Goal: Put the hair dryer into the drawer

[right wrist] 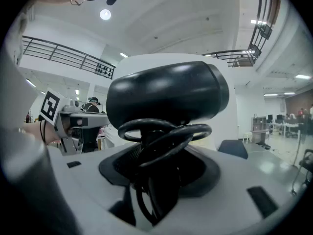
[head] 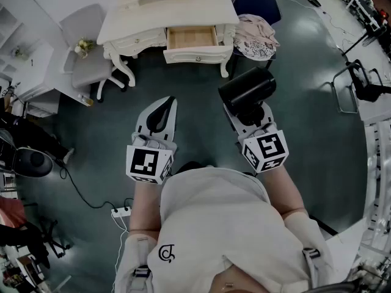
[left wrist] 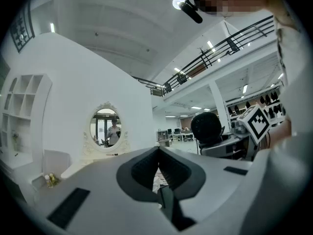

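Observation:
My right gripper (head: pixel 243 107) is shut on the black hair dryer (head: pixel 247 89); its handle and coiled cord sit between the jaws, the barrel lies across above them. In the right gripper view the hair dryer (right wrist: pixel 166 94) fills the middle over my right gripper (right wrist: pixel 159 168). My left gripper (head: pixel 165 104) hangs beside it at the same height, jaws shut and empty; the left gripper view shows my left gripper (left wrist: pixel 159 166) closed tip to tip. Ahead stands a cream dressing table (head: pixel 122 17) with its middle drawer (head: pixel 192 38) pulled out, wooden inside showing bare.
A grey chair (head: pixel 85 47) stands left of the table, a dark blue chair with pink cloth (head: pixel 256 35) to its right. A black office chair (head: pixel 360 84) is far right. A power strip and cable (head: pixel 119 212) lie on the dark floor at left.

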`<action>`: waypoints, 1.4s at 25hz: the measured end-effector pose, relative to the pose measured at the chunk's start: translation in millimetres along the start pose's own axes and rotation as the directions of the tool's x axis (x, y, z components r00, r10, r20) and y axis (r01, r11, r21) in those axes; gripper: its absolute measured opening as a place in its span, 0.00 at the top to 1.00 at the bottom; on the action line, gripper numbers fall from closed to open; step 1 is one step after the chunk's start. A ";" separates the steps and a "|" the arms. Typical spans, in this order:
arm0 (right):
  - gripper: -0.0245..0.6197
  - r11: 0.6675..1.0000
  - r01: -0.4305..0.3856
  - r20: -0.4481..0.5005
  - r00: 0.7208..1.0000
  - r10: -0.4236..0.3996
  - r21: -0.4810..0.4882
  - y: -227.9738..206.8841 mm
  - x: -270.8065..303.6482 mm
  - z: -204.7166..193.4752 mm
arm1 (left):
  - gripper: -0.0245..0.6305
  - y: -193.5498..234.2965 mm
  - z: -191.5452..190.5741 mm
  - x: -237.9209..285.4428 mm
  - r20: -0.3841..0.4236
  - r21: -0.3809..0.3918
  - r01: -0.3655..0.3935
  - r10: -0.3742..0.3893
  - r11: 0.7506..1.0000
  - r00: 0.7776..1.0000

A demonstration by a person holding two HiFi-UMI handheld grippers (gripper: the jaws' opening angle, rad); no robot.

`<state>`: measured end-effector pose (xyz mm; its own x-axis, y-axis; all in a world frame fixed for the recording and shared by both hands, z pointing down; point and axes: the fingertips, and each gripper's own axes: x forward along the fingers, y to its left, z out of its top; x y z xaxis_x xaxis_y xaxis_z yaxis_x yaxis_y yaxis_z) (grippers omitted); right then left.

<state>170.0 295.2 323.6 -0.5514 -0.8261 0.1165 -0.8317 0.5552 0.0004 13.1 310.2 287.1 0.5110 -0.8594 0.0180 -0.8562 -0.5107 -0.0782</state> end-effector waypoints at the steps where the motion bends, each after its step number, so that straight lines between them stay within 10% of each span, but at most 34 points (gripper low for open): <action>1: 0.60 1.000 -0.005 0.008 1.000 0.005 0.007 0.2 -0.1 1.5 | 0.94 -0.3 0.2 0.4 0.003 0.000 0.000 0.000 1.000 1.000; 22: 0.60 1.000 0.004 -0.043 0.999 -0.004 0.001 -20.8 15.4 -23.0 | 0.94 1.0 -21.1 25.1 -0.034 -0.022 0.013 -0.014 1.000 0.999; 35: 0.60 0.999 0.030 -0.081 0.996 -0.028 0.023 -61.1 146.5 -23.3 | 0.94 108.2 -35.3 120.8 -0.023 -0.025 0.031 -0.031 0.999 0.999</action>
<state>141.5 142.5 363.7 -0.5211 -0.8306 0.1963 -0.8490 0.5281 -0.0193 -20.5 150.3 316.0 0.5357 -0.8433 0.0438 -0.8417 -0.5374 -0.0525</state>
